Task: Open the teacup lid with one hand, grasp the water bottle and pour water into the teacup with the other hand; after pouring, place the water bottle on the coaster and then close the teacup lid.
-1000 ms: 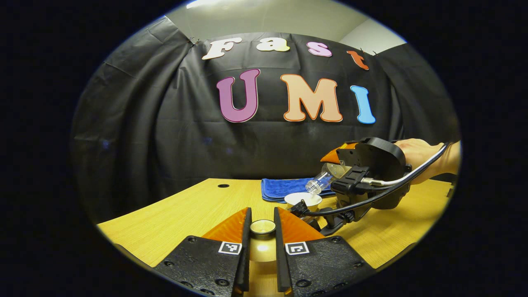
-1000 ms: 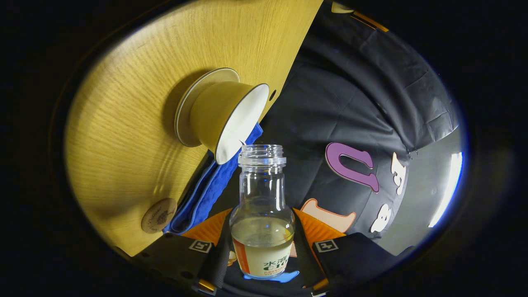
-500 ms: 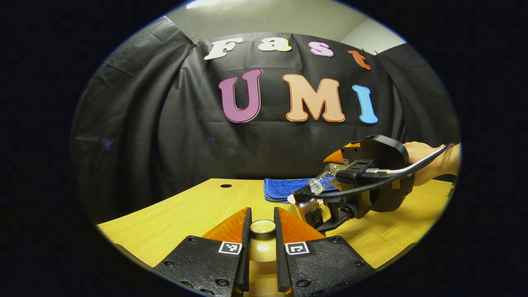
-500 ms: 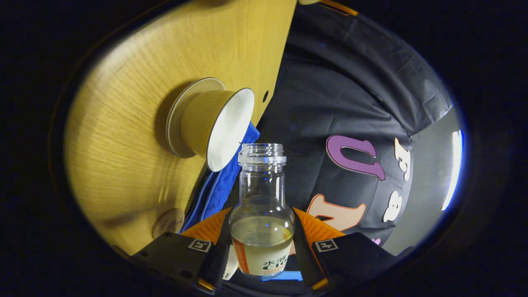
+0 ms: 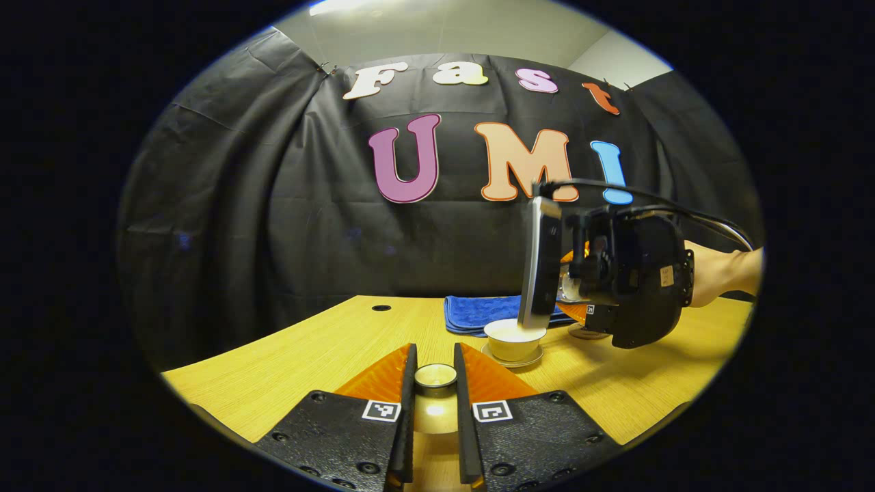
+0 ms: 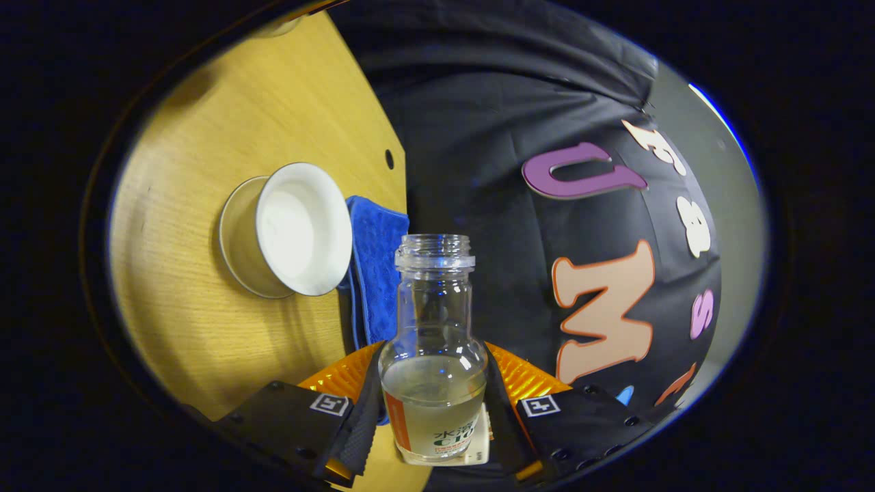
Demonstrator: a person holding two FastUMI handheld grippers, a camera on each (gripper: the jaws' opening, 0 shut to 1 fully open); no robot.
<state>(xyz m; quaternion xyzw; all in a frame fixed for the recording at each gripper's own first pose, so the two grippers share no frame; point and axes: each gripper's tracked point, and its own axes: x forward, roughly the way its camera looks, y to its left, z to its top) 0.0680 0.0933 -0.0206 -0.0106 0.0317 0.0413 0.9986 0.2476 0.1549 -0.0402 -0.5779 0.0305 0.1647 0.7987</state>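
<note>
In the left gripper view, your left gripper (image 5: 435,383) is clenched on the teacup lid (image 5: 435,376): both fingers press on its knob, which sits right between the tips at the 6 o'clock edge of the view, and the lid's pale body shows below the knob in the gap between the fingers. The lid is held above the wooden table (image 5: 321,348), near its front edge.

The open teacup (image 5: 510,338) stands on its saucer (image 5: 514,358) at about 2 o'clock from the lid, near it but apart. A blue cloth (image 5: 475,313) lies just behind the cup, at 12 o'clock from it. Your right gripper (image 5: 571,290) hangs above and to the 3 o'clock side of the cup, with your hand (image 5: 724,273) behind it at the far 3 o'clock edge.

In the right gripper view, your right gripper (image 6: 433,403) grasps the water bottle (image 6: 433,355), both fingers pressing on its lower body by the label. The bottle is uncapped, its mouth pointing to 12 o'clock, with clear liquid in the lower part. The teacup (image 6: 294,229) lies at about 10 o'clock from the bottle mouth, well clear of it, its white inside facing the camera. The blue cloth (image 6: 376,266) sits between cup and bottle.
</note>
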